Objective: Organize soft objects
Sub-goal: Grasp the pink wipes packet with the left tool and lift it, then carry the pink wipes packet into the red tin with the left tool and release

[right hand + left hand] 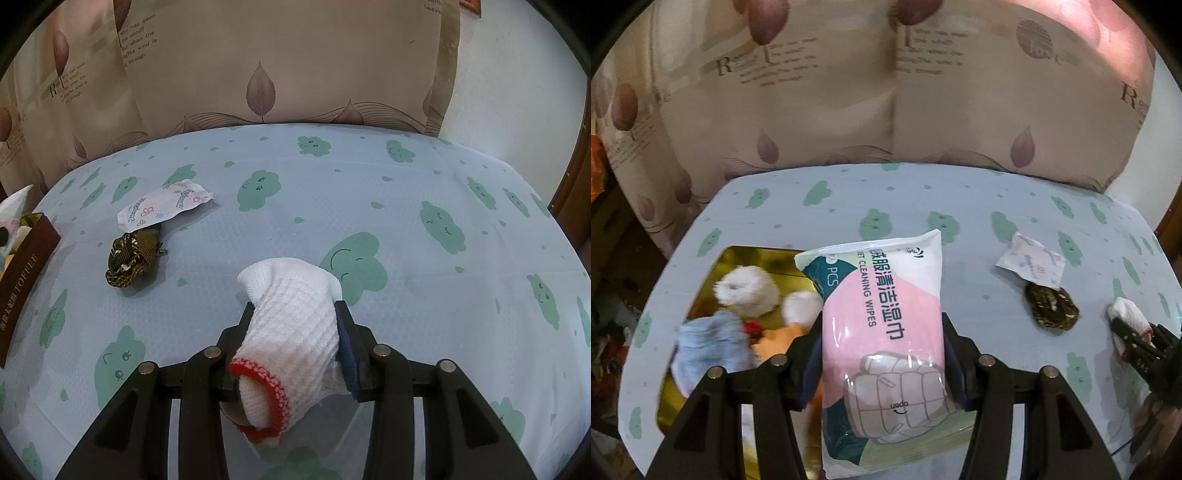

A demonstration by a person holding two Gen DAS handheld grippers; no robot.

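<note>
So I'm holding something in both hands right now. My left gripper [882,354] is clamped on a pack of cleaning wipes [882,332], fingers pressing its two long edges so it's sitting lengthwise between them. I'm gripping it around the middle because it's floppy and I figure it would sag if I held it by a corner. It's hanging just beside and partly over the gold-lined tin [701,387], which looks like where the soft stuff is going: there's already a white fluffy roll [746,295], a blue cloth [709,343] and something orange [775,343] in there.

My right gripper [295,332] is squeezing a white knit sock with red trim [291,332], cuff toward the camera, toe pointing out over the table [406,206]. I can't tell if it's touching the table or just above it.

Still lying out on the table: a small printed sachet [166,206] and a dark patterned scrunchie-looking thing [129,254], touching each other, well apart from the sock.

Hard to see stuff: the tin contents are motion-blurred, so the orange and a red bit are anyone's guess. The wipes pack is hiding part of the tin, and its bottom end is cut off by my own rig. From the right view only a corner of the tin's side reading TOFFEE is showing.
</note>
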